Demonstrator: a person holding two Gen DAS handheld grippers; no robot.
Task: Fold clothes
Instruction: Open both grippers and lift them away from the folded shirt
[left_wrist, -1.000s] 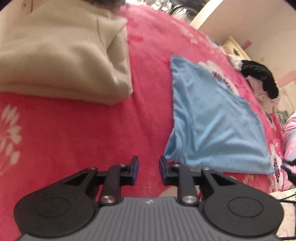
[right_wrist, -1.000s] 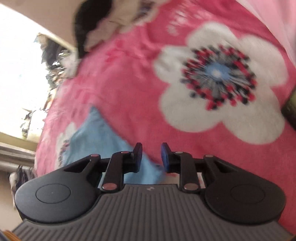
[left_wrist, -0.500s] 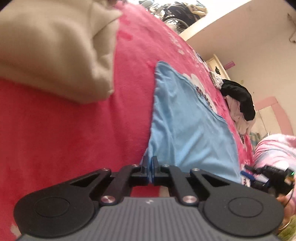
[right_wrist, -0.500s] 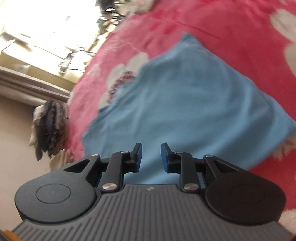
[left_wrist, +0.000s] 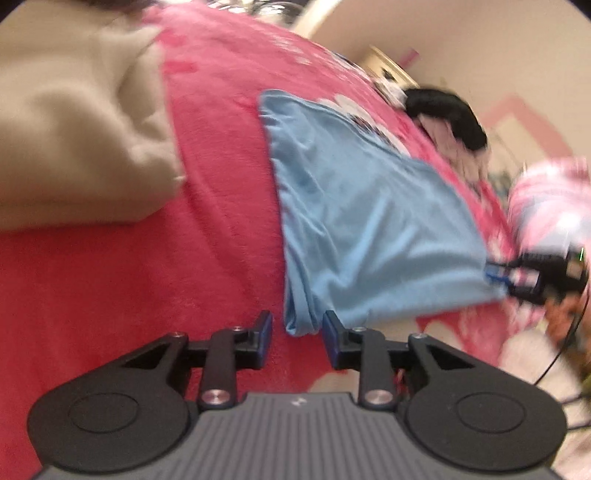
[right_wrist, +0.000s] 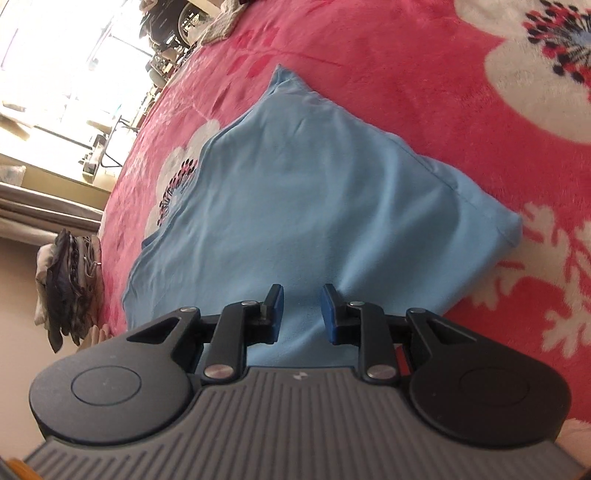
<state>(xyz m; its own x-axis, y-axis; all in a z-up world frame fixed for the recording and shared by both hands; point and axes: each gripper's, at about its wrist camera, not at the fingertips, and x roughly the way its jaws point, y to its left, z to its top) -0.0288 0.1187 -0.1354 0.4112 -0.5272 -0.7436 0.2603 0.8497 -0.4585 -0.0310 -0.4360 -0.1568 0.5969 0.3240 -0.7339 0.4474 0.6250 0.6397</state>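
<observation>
A cream garment (left_wrist: 74, 140) lies at far left on the pink floral blanket (left_wrist: 221, 177). My left gripper (left_wrist: 297, 328) is spread, the folded blue shirt's (left_wrist: 369, 221) corner just ahead between its tips. My right gripper (right_wrist: 299, 310) hangs spread over the shirt's near edge.

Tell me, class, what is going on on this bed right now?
A person is folding clothes with two handheld grippers. A folded light blue cotton garment lies flat on the pink floral fleece blanket. The left gripper is open at the garment's near corner; the right gripper is open over its opposite edge. Neither holds cloth. A cream fleece garment lies beside it, apart.
</observation>
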